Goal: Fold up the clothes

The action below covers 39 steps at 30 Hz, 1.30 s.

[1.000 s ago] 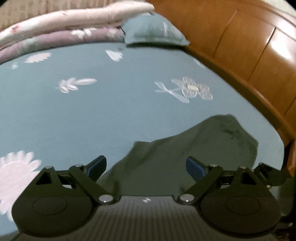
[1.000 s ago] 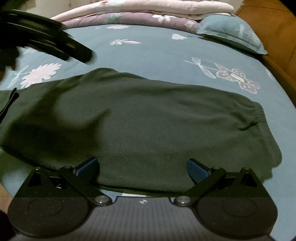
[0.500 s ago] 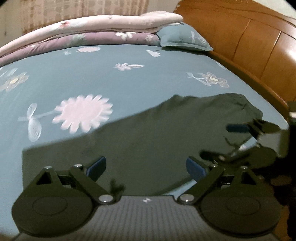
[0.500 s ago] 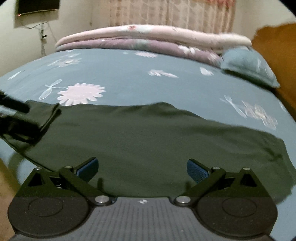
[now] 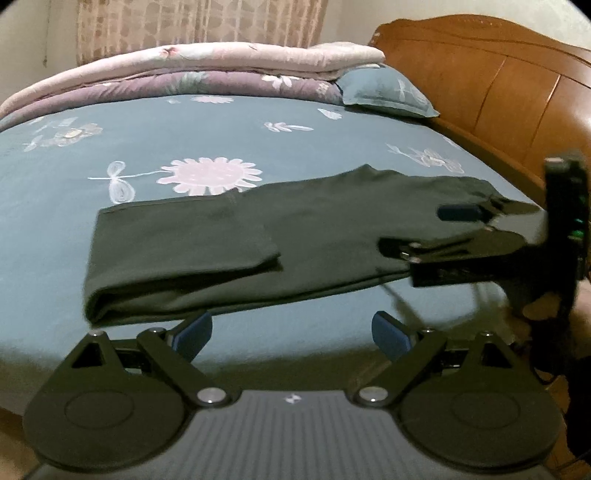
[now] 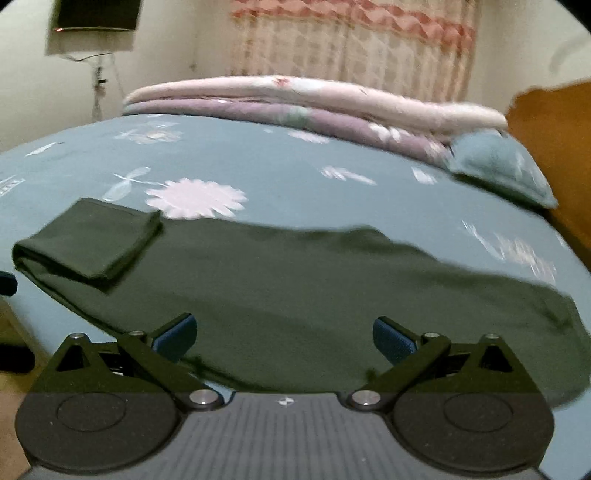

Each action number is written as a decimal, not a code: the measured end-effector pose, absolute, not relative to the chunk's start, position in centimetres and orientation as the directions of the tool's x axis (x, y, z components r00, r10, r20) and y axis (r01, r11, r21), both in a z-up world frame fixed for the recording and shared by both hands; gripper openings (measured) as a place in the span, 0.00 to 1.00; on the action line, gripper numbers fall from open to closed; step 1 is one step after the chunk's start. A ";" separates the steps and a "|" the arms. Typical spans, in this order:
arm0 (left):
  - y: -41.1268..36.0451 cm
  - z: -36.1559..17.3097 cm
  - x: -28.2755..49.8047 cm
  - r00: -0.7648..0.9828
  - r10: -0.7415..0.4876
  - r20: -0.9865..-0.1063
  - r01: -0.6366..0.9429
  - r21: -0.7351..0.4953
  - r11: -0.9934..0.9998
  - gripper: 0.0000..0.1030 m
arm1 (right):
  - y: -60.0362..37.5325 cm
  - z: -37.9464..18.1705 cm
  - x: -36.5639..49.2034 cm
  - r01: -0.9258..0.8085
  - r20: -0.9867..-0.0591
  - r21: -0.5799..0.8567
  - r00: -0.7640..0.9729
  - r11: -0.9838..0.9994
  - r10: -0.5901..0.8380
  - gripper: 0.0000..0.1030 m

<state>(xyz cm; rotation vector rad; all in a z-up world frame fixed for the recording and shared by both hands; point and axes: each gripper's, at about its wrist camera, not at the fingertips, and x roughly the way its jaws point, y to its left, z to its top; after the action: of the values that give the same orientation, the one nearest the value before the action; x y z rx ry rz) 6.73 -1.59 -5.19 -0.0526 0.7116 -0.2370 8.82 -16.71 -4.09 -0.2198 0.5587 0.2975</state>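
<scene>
Lying flat across the near side of the bed (image 5: 207,136), the dark green trousers (image 5: 332,229) have one end folded back over themselves at 9 o'clock. Both the left gripper (image 5: 291,332) and the right gripper (image 6: 284,336) hover at the near edge, fingers spread wide and pinching nothing.

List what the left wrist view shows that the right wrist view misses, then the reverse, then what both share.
Only the left wrist view: the right claw seen from the side, over the garment's right end, and the panelled wooden headboard.

Only the right wrist view: a dark box on the wall with a cable hanging below it, and the right claw's own open fingers above the garment.

Both: the dark green garment laid along the bed, left end folded over; the floral sheet; stacked quilts; pillow; curtain.
</scene>
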 end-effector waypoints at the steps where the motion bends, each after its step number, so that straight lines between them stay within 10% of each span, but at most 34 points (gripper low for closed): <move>1: -1.2 -5.1 6.4 0.736 -0.224 -0.639 0.188 -0.125 0.974 0.91 | -15.9 -4.1 9.3 -0.349 -0.551 -0.128 0.803 0.928 0.226 1.00; 39: 2.6 -7.0 11.4 0.632 -0.449 -0.631 0.311 -0.325 0.893 0.95 | -16.3 -6.6 10.4 -0.337 -0.615 -0.055 0.753 0.940 0.234 1.00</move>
<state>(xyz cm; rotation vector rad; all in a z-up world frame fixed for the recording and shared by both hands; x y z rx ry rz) 11.41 2.63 -7.00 -0.1921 0.7725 -0.4381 10.43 -16.32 -6.56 -0.1664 0.6478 0.3135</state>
